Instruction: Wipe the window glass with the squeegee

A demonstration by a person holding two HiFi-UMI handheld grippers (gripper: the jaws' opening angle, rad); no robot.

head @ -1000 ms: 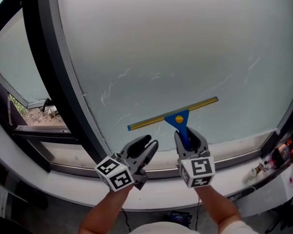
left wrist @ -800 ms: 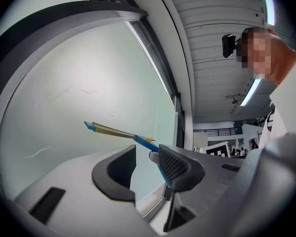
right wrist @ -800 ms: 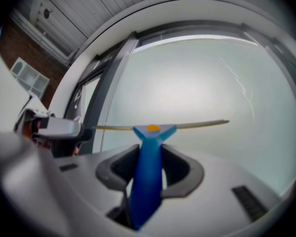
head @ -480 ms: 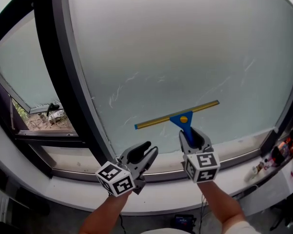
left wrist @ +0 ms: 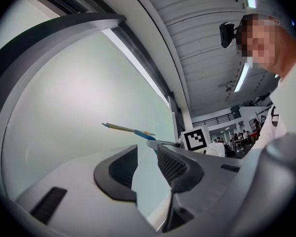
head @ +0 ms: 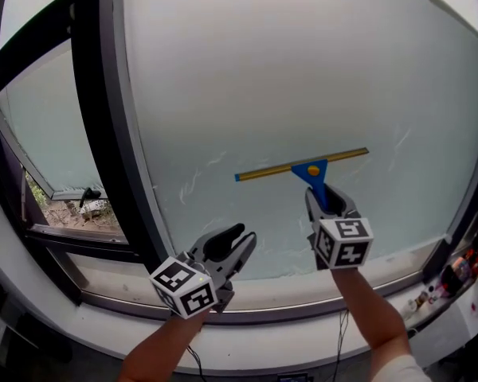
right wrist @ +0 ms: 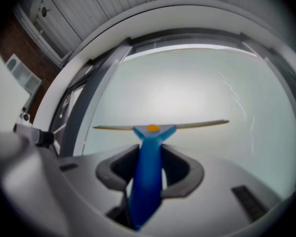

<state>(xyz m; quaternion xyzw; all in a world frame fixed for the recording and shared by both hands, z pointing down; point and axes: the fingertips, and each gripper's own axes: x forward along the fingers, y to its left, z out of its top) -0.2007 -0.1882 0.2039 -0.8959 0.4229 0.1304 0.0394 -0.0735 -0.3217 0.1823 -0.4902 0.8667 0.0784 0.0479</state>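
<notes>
Most of the window glass (head: 303, 70) looks unwiped: the squeegee (head: 303, 168) sits low on it, clamped in the right hand-held gripper (head: 327, 200), while the left hand-held gripper (head: 237, 239), empty and wide, has just been narrowing its jaws.

Grey moulded shells on the left gripper (head: 243, 235) and right gripper (head: 329, 199), with curved black jaws and ribbed black pads (left wrist: 171, 163) inside. On the back of each, a white cube (head: 183, 286) printed with black square markers. Bare forearms (head: 163, 344) behind. White sleeve (head: 398, 368) on the right arm, white shirt (left wrist: 286, 102). Small black camera (left wrist: 227, 34) at the head.
</notes>
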